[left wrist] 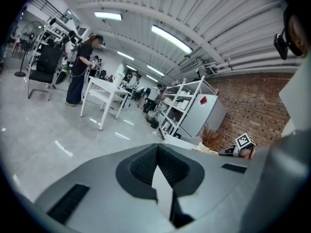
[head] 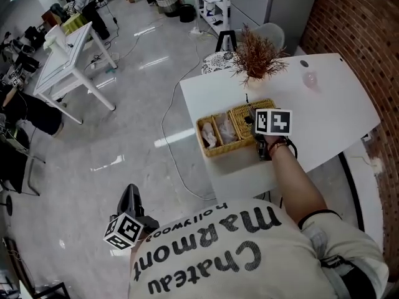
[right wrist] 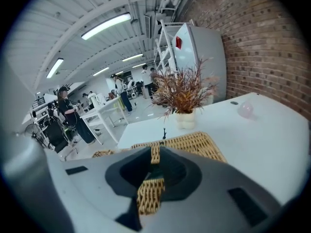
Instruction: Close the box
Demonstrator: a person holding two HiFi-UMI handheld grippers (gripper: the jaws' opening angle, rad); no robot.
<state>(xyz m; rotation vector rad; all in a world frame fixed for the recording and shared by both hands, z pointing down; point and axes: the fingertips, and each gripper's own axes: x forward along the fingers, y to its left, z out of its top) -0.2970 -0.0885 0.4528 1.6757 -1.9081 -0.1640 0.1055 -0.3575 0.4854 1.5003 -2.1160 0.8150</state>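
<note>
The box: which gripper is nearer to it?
Right. The right gripper is at the box, over its lid; the left gripper hangs off the table, far from it.

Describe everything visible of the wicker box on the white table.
The wicker box is rectangular, tan woven fibre, flat on the white table. A woven lid covers its right part; the left compartments lie uncovered, holding pale crumpled items. The right gripper sits at the lid's near edge, wicker showing between its slightly parted fingers.
</note>
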